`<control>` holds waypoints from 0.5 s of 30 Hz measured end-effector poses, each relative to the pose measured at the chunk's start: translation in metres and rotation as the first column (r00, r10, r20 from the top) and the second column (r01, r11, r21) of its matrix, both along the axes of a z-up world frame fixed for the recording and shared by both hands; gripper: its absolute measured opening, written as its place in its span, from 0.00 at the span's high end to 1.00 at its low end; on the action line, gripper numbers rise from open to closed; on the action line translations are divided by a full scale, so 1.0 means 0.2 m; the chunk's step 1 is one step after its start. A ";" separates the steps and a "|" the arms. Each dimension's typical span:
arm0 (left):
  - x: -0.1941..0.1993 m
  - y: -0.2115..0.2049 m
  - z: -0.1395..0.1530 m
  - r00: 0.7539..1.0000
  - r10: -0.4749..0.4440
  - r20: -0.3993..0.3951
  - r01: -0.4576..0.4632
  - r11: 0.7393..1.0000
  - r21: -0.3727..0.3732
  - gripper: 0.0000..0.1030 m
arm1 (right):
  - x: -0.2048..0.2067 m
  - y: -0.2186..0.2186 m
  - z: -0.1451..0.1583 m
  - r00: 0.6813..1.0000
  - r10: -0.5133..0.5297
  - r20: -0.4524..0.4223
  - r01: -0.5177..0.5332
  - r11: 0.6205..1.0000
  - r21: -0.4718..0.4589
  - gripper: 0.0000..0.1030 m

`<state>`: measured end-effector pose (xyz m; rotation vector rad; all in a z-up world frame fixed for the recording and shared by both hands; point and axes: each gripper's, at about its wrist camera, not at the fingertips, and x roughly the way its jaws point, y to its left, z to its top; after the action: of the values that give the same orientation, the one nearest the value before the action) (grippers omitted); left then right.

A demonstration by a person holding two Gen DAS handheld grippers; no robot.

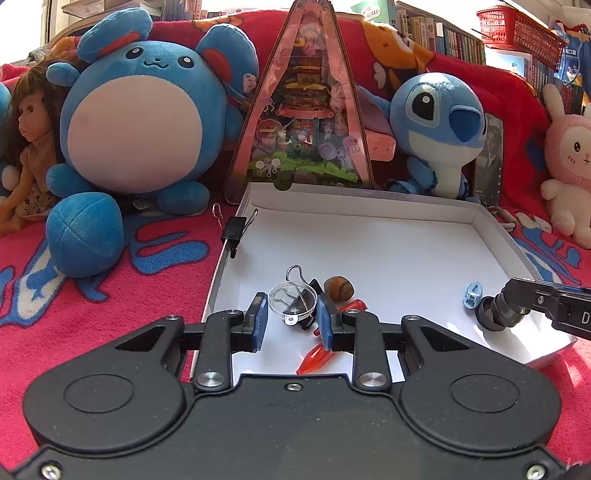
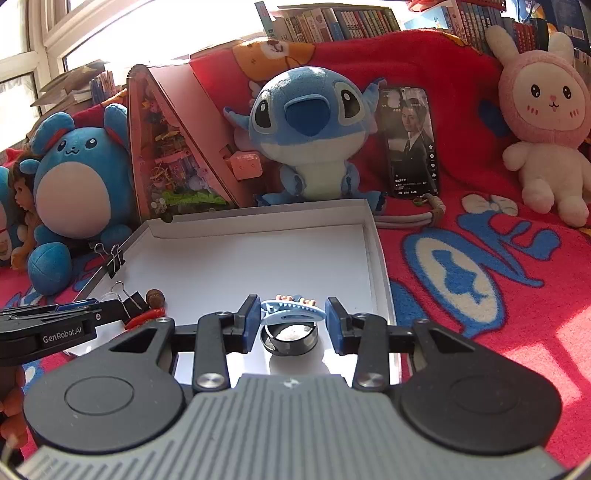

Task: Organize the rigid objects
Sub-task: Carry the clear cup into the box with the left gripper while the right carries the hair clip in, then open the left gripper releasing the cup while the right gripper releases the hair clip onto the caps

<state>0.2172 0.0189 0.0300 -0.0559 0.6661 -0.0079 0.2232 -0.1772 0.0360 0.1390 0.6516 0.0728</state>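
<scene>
The left tool (image 1: 291, 319), clenched on a clear dome (image 1: 293, 300), could crack it, while the right tool (image 2: 291, 325) grasping the black ring (image 2: 290, 338) might snag the blue clip (image 2: 293, 310) just beyond.

Sunlit window (image 2: 22, 55), bookshelves (image 2: 332, 22), red blanket (image 2: 480, 258)

Hidden and cut-off parts

The white tray's (image 1: 369, 236) near edge is hidden behind the gripper body; the doll (image 1: 27, 147) is cropped at the frame's edge.
</scene>
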 end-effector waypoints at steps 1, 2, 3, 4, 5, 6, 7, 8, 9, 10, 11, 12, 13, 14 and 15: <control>0.00 0.00 0.00 1.000 0.000 0.001 0.000 1.000 0.000 0.74 | 0.00 0.00 0.00 1.000 -0.001 -0.002 0.001 1.000 0.000 0.57; 0.00 0.00 0.00 1.000 -0.001 0.001 0.001 1.000 0.000 0.74 | 0.01 0.00 -0.01 1.000 -0.003 -0.004 0.003 1.000 0.000 0.57; 0.00 0.00 0.00 1.000 -0.002 0.001 0.002 1.000 0.001 0.74 | 0.01 0.00 -0.02 1.000 -0.005 -0.006 0.005 1.000 0.000 0.57; 0.00 0.00 0.00 1.000 -0.002 0.002 0.002 1.000 0.001 0.73 | 0.01 0.00 -0.02 1.000 -0.007 -0.007 0.007 1.000 0.002 0.57; 0.00 0.00 0.00 1.000 -0.003 0.004 0.003 1.000 0.001 0.73 | 0.01 0.00 -0.02 1.000 -0.009 -0.009 0.009 1.000 0.003 0.57; 0.00 0.00 0.00 1.000 -0.002 0.003 0.002 1.000 0.003 0.73 | 0.01 0.00 -0.03 1.000 -0.010 -0.009 0.010 1.000 0.003 0.56; 0.00 0.00 -0.01 1.000 0.000 0.002 0.000 1.000 0.004 0.73 | 0.02 0.00 -0.03 1.000 -0.009 -0.010 0.009 1.000 0.003 0.56; 0.00 0.00 -0.01 1.000 0.001 0.002 -0.001 1.000 0.004 0.73 | 0.02 0.00 -0.03 1.000 -0.010 -0.011 0.010 1.000 0.002 0.56; 0.00 0.00 -0.01 1.000 0.003 0.001 -0.003 1.000 0.004 0.73 | 0.02 0.00 -0.03 1.000 -0.010 -0.011 0.010 1.000 0.001 0.55; 0.00 0.00 -0.01 1.000 0.002 0.000 -0.002 1.000 0.003 0.73 | 0.02 0.00 -0.03 1.000 -0.009 -0.011 0.009 1.000 0.000 0.55; 0.00 0.00 -0.02 1.000 0.001 -0.002 -0.001 1.000 0.001 0.73 | 0.02 0.00 -0.03 1.000 -0.007 -0.011 0.007 1.000 -0.001 0.55; 0.00 0.00 -0.02 1.000 0.000 -0.003 0.000 1.000 0.001 0.71 | 0.02 0.00 -0.03 1.000 -0.006 -0.009 0.006 1.000 -0.002 0.55; -0.01 0.00 -0.02 1.000 0.000 -0.003 0.000 1.000 0.002 0.67 | 0.02 0.00 -0.03 1.000 -0.004 -0.005 0.004 1.000 -0.002 0.55; -0.01 0.00 -0.02 1.000 0.000 -0.001 0.000 1.000 0.006 0.65 | 0.02 0.00 -0.03 1.000 -0.002 -0.002 0.002 1.000 -0.003 0.54; -0.01 0.00 -0.02 1.000 0.001 0.002 -0.001 1.000 0.011 0.62 | 0.01 0.01 -0.03 1.000 -0.002 0.001 0.002 1.000 -0.006 0.50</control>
<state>0.2147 0.0187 0.0263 -0.0458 0.6639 -0.0037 0.2260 -0.1760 0.0303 0.1340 0.6504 0.0686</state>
